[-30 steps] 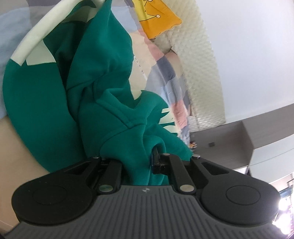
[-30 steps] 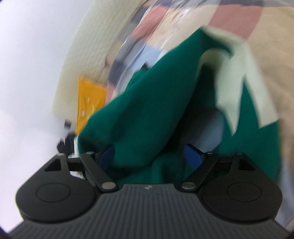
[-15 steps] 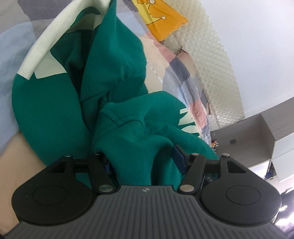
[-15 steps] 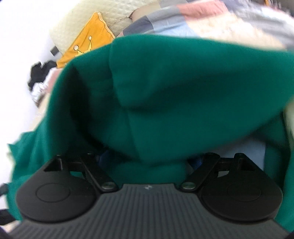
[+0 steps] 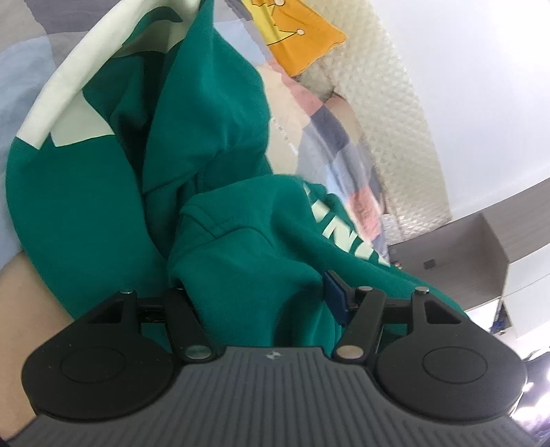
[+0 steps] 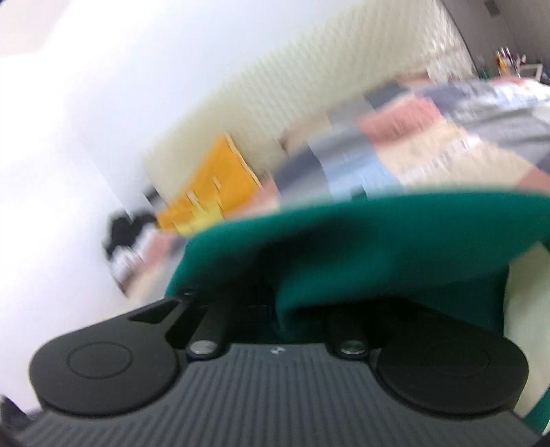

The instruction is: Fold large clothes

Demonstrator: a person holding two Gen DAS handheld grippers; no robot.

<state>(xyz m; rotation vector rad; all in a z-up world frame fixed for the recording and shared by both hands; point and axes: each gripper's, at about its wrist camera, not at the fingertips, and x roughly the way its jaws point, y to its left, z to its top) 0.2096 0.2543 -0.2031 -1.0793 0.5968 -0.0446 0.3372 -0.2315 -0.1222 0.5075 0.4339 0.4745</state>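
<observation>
The hoodie (image 5: pixel 223 144) is deep teal green with pale mint panels and pale lettering; the bedspread (image 6: pixel 405 137) is a patchwork of blue, grey, salmon pink and beige squares; the cushion (image 5: pixel 299 31) is orange-yellow with a crown drawing; the quilted headboard (image 5: pixel 405 113) is cream

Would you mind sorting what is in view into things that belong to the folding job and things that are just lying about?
Belongs to the job:
- green hoodie
- left gripper, open around a bunch of it
- right gripper, just closed on its fabric

Just lying about:
- yellow cushion
- patchwork bedspread
- quilted headboard
- grey cabinet
</observation>
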